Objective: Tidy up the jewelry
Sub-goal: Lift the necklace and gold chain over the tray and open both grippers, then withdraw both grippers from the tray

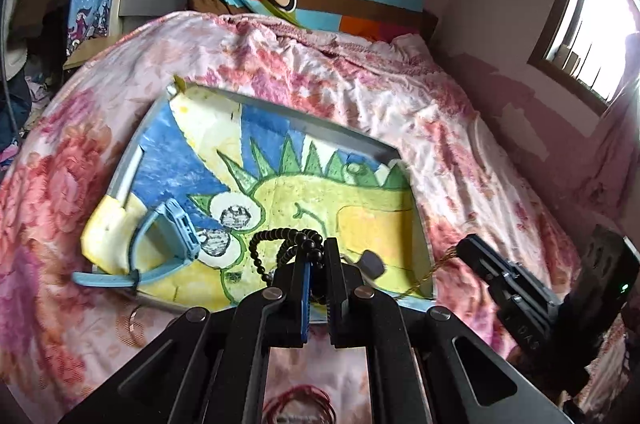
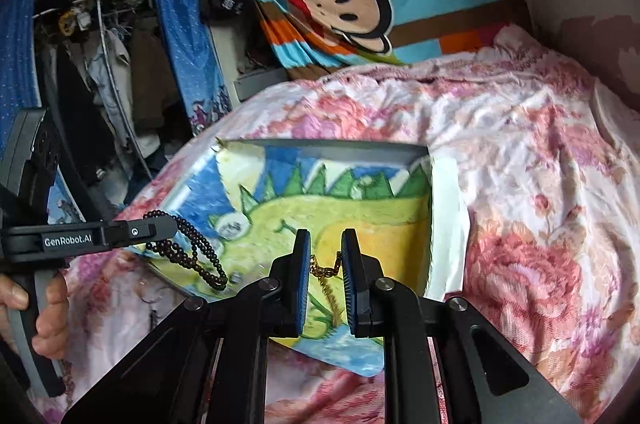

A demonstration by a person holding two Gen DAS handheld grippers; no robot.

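Glossy black bead string (image 2: 188, 248); gold chain (image 2: 326, 274), probably metal; soft blanket (image 2: 520, 152).

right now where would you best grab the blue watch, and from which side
Probably the raised blue watch body: it stands on edge above the tray, strap looping out flat. Come from above, jaws across its thin sides. The left gripper is occupied with the black beads.
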